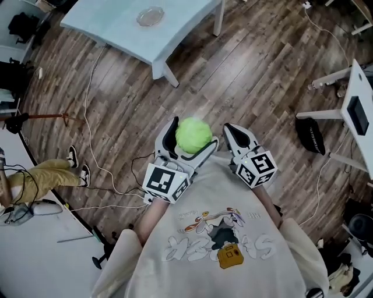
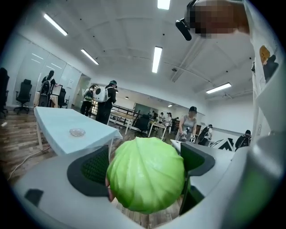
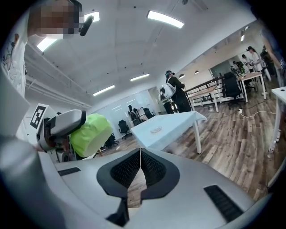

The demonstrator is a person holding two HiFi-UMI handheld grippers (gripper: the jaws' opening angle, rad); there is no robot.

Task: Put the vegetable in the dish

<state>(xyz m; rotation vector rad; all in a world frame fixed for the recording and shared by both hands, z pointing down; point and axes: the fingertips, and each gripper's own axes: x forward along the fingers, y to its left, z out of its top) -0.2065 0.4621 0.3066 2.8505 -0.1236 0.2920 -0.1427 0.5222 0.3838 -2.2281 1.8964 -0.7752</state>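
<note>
A round green cabbage [image 1: 193, 135] is clamped in my left gripper [image 1: 187, 139], held close to my chest above the wood floor. It fills the left gripper view as a pale green cabbage [image 2: 146, 173] between the black pads [image 2: 91, 169]. My right gripper [image 1: 233, 133] is beside it, shut with nothing between its jaws; its pads [image 3: 154, 170] meet. The cabbage [image 3: 90, 134] shows at the left of the right gripper view. A small clear glass dish [image 1: 150, 16] sits on the light blue table [image 1: 116, 26] far ahead, also seen as dish [image 2: 77, 132] and dish [image 3: 156, 130].
White table legs [image 1: 169, 74] reach the floor ahead. A cable [image 1: 93, 145] runs over the floor at left, near a seated person's legs [image 1: 44, 174]. Another white desk [image 1: 358, 116] and a black bag [image 1: 312, 135] stand at right. Several people stand in the background.
</note>
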